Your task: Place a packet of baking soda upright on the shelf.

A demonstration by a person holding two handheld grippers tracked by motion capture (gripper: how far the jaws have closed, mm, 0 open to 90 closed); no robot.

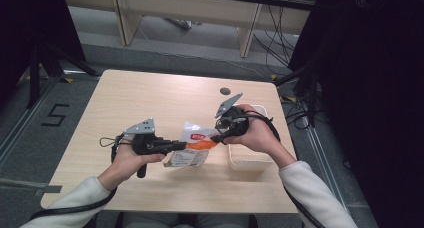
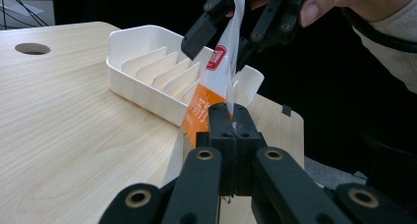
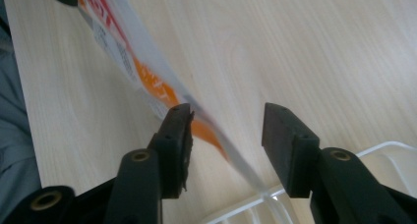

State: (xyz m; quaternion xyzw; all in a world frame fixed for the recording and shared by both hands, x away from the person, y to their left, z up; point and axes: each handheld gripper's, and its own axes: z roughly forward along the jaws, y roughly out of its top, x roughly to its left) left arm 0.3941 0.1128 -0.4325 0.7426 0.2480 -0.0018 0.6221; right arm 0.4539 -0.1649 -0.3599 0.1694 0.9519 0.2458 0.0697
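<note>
A white and orange snack packet (image 1: 196, 140) hangs above the wooden table (image 1: 150, 98) between both hands. My left gripper (image 1: 181, 146) is shut on the packet's near edge, and in the left gripper view its jaws (image 2: 230, 123) pinch the thin seal flat. My right gripper (image 1: 216, 136) reaches in from the right at the packet's other end. In the right gripper view the packet (image 3: 147, 81) runs diagonally between its jaws (image 3: 226, 126), which stand apart; the film lies against one pad and clear of the other. The left gripper view also shows the right gripper (image 2: 220, 47) straddling the packet's top (image 2: 216, 71).
A white slotted tray (image 1: 260, 163) stands on the table just under the person's right hand, its dividers seen in the left gripper view (image 2: 142, 94). A round cable hole (image 1: 225, 91) sits near the table's far edge. Dark curtains and cables flank the table.
</note>
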